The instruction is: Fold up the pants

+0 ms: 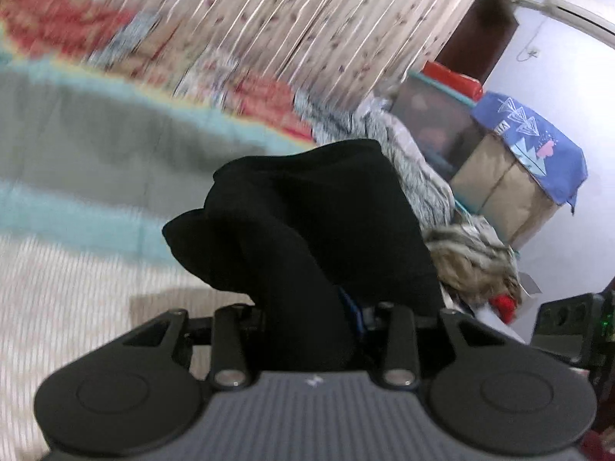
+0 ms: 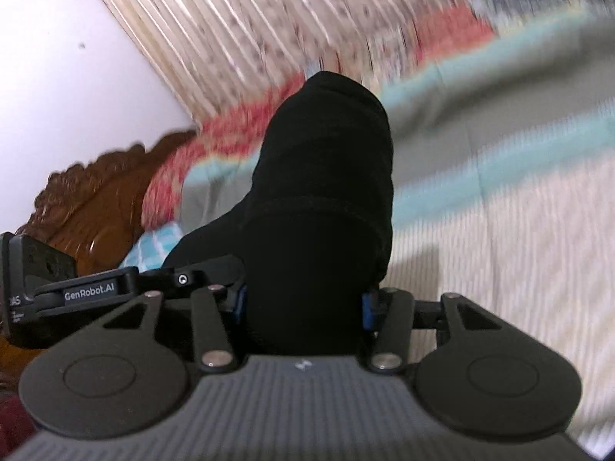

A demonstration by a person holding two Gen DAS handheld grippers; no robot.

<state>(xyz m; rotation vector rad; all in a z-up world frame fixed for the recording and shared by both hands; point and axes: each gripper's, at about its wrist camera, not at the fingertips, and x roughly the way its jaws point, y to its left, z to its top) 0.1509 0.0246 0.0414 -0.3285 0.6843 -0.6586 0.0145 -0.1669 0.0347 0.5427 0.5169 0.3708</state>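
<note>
The black pants (image 1: 307, 211) bulge up in a thick bunch out of my left gripper (image 1: 311, 319), which is shut on them; a blue pad (image 1: 355, 317) shows at the cloth's right side. In the right wrist view the black pants (image 2: 323, 176) rise as a rounded hump from my right gripper (image 2: 303, 303), shut on the cloth between two blue pads (image 2: 367, 307). Both bunches are lifted off the striped bed cover (image 1: 77, 176). The fingertips are hidden by fabric. The rest of the pants is out of sight.
A bed with a grey, teal and white striped cover (image 2: 519, 176) lies below. Flowered curtains (image 1: 307, 19) hang behind. A fur blanket (image 1: 472, 265), a cardboard box (image 1: 507, 192) under blue cloth and a carved wooden headboard (image 2: 96, 199) border the bed. The other gripper's body (image 2: 77, 292) is close at the left.
</note>
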